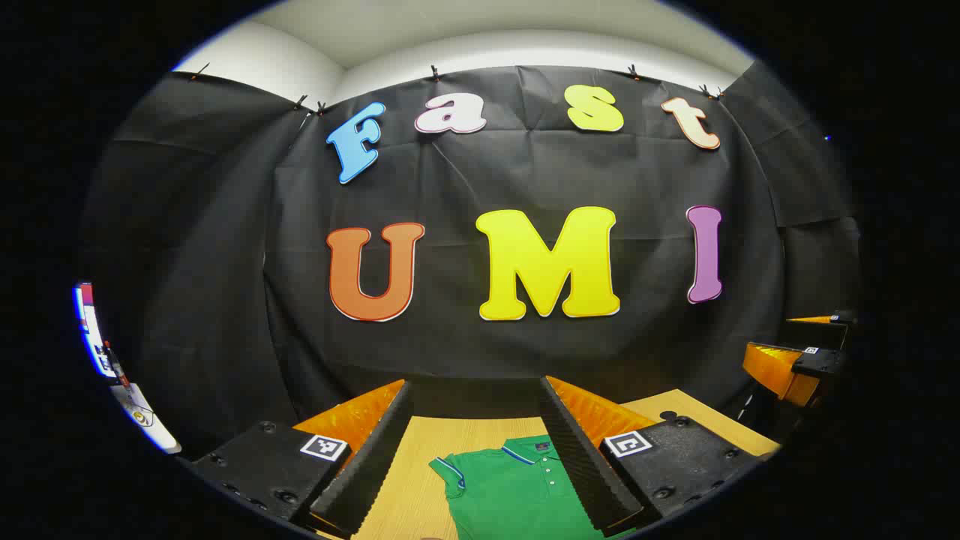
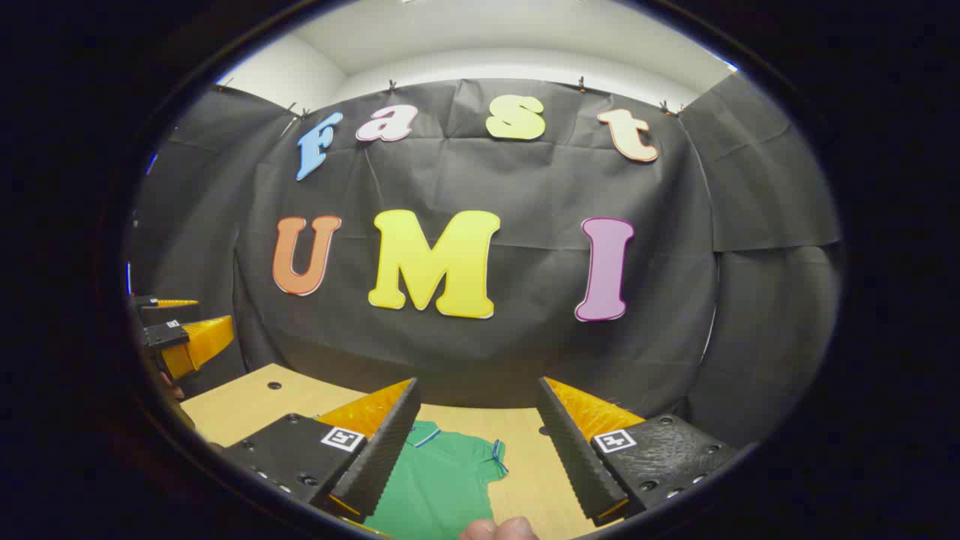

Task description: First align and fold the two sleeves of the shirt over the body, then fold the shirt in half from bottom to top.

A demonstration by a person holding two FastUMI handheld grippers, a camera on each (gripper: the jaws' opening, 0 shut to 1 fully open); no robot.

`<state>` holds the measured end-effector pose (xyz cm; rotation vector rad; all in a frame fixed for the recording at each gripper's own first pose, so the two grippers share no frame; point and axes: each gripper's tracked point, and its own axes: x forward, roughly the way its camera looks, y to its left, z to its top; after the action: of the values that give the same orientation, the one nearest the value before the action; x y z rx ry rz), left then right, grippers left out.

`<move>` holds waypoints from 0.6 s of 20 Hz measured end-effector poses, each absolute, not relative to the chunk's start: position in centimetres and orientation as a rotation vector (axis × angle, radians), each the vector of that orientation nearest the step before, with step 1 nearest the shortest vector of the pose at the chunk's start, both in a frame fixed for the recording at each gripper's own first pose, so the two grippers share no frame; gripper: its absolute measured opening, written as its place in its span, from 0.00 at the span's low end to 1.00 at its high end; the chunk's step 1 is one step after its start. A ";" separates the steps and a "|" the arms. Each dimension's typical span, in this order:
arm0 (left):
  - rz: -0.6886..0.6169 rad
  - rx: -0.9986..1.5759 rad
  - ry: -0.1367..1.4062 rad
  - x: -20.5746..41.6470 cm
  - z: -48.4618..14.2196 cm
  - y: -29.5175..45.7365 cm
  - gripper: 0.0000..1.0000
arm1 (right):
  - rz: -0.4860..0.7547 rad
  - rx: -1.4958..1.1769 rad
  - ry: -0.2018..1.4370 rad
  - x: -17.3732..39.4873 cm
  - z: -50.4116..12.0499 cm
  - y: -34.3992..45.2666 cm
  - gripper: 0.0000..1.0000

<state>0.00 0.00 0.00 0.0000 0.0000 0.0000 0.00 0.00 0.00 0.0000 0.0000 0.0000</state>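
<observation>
A light wooden table stands against the black cloth wall of the booth. Small dark round holes mark its top near the back edge. A green polo shirt lies flat on the wood with its collar toward the wall and its short sleeves, edged in blue and white trim, spread out to either side.
</observation>
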 end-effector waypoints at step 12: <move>-0.006 0.001 -0.001 -0.2 1.0 0.1 1.00 | 0.006 0.028 -0.019 -0.2 1.4 -0.2 0.95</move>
<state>-0.18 0.08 0.97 0.0013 -0.0008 -0.0056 -0.19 -0.21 1.41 0.0283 -0.0194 0.0058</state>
